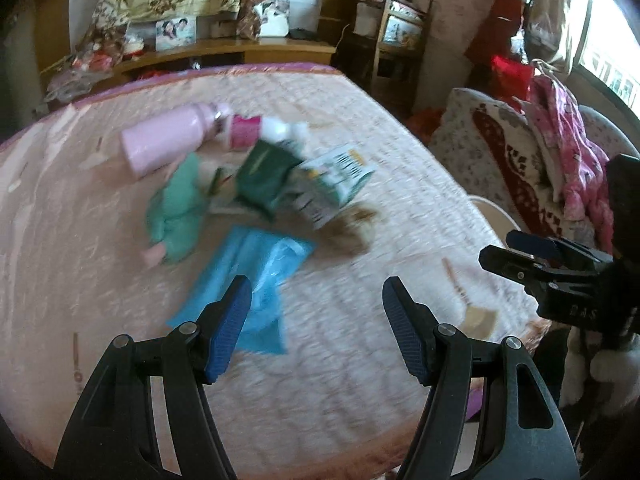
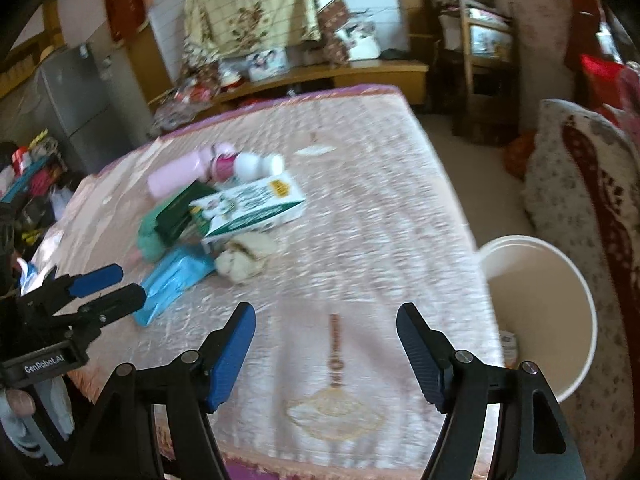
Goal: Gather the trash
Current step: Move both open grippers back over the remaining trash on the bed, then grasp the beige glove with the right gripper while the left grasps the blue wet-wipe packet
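While trash pile (image 2: 216, 216) lies on bed (image 2: 360, 200), left tongs (image 1: 316, 300) and right tongs (image 2: 326, 332) gape, empty.

Home bedroom, probably: quilted pink bed (image 2: 360, 184), wooden headboard shelf (image 1: 256, 46) with framed photos, grey fridge (image 2: 76, 100), clothes piled around.

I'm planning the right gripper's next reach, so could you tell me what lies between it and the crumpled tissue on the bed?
Only bare bedspread separates the right gripper from the crumpled tissue, as the right wrist view shows.
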Action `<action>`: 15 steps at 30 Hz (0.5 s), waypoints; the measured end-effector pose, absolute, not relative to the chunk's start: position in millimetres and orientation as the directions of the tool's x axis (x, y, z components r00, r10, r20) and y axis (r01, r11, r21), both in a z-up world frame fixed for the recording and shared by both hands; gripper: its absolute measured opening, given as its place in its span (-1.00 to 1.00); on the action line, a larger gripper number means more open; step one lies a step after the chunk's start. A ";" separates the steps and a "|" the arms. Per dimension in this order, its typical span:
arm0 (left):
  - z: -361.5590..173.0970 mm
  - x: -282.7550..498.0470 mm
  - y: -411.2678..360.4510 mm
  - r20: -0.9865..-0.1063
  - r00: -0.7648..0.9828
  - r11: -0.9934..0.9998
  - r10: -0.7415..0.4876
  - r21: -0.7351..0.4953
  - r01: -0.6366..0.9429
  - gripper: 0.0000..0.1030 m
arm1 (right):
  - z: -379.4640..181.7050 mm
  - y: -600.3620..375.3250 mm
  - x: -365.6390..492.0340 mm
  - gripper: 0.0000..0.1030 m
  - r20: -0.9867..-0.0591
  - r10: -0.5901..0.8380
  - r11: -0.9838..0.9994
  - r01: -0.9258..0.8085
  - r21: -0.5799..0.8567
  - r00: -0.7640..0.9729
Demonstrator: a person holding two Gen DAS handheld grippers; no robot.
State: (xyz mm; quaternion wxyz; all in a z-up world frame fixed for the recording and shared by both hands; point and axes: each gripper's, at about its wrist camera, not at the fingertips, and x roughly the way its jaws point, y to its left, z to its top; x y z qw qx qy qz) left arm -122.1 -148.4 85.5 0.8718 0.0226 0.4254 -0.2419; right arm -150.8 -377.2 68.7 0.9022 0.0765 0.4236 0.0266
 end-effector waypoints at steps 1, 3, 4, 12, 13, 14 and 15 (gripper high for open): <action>82.4 -120.3 -144.0 -0.757 0.517 0.884 -0.401 -0.171 0.436 0.30 | 65.0 -372.0 -146.4 0.38 -0.765 0.122 0.987 0.006 0.163 0.633; 75.7 -116.1 -134.0 -0.761 0.510 0.886 -0.401 -0.179 0.428 0.30 | 57.9 -362.4 -137.0 0.38 -0.773 0.139 0.986 -0.011 0.168 0.619; 73.7 -113.7 -131.3 -0.761 0.510 0.886 -0.401 -0.180 0.428 0.30 | 55.0 -357.6 -133.8 0.39 -0.775 0.146 0.985 -0.018 0.172 0.615; 55.6 -91.0 -124.4 -0.762 0.505 0.880 -0.406 -0.177 0.441 0.30 | 37.7 -336.4 -93.6 0.48 -0.785 0.205 0.976 -0.067 0.206 0.585; 53.3 -88.0 -125.2 -0.766 0.501 0.881 -0.402 -0.174 0.440 0.30 | 37.3 -335.4 -89.3 0.48 -0.785 0.208 0.976 -0.069 0.206 0.583; 50.0 -84.5 -125.4 -0.773 0.494 0.882 -0.398 -0.175 0.438 0.30 | 36.3 -333.7 -83.8 0.48 -0.786 0.211 0.975 -0.073 0.209 0.582; 45.9 -79.7 -126.4 -0.780 0.482 0.881 -0.398 -0.180 0.437 0.30 | 35.4 -332.2 -78.4 0.48 -0.786 0.215 0.975 -0.076 0.211 0.579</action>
